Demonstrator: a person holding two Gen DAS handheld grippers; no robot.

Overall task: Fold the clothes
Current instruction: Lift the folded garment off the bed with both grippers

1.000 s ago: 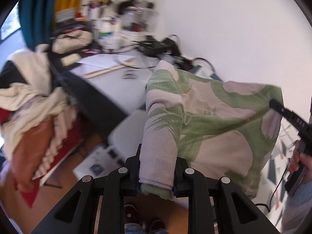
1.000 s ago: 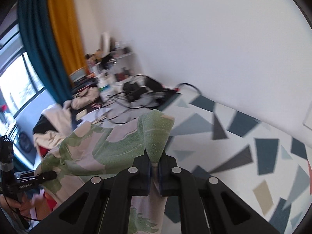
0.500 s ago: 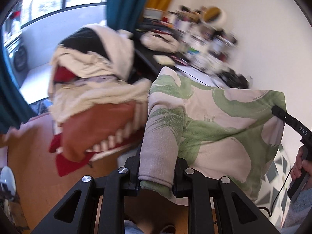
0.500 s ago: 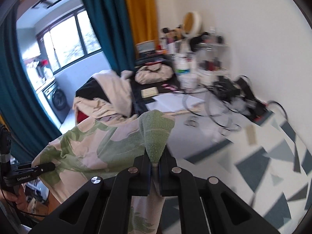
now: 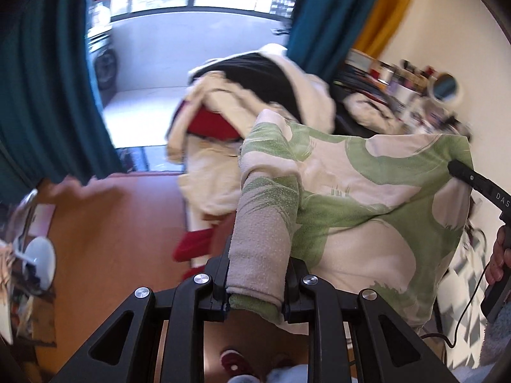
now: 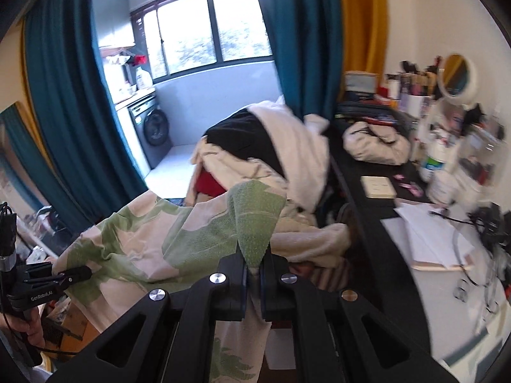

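Towel (image 5: pixel 367 204), green-and-cream leaf print, hangs in the air stretched between both grippers, long axis running gripper to gripper. Left gripper (image 5: pixel 257 282) clamps a thick rolled corner; right gripper (image 6: pixel 252 277) pinches a thin corner, jaws nearly closed. Clothes pile (image 6: pixel 271 146), cluttered black desk (image 6: pixel 367 198), teal curtains (image 6: pixel 64 102) behind.

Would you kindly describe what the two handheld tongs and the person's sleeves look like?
Both the left tongs and the right tongs are matte black plastic with triangular cut-outs and silver screws. The left one carries white "GenRoboAI" lettering; thin black cables trail from the handles. A fuzzy grey-blue sleeve shows.
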